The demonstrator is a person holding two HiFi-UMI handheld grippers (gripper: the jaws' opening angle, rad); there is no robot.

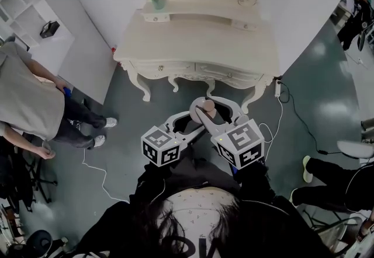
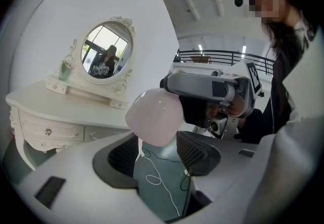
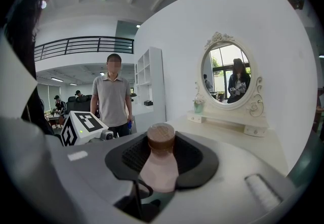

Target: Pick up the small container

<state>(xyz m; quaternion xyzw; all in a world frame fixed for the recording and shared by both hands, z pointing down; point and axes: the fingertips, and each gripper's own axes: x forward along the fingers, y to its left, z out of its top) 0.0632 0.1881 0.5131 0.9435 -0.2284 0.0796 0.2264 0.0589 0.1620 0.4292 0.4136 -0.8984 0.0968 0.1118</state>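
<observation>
Now right claw (image 3: 162,154) grips small container (image 3: 160,172); left claw (image 2: 159,159) wide apart.

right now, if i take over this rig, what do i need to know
Grippers: right hand-held gripper shut on the small container; left hand-held gripper open, empty, tips near the container's base.
Where: container held in the air in front of the dressing table, wooden cap on.
Done: pickup.
Left: probably nothing but holding it steady.
</observation>
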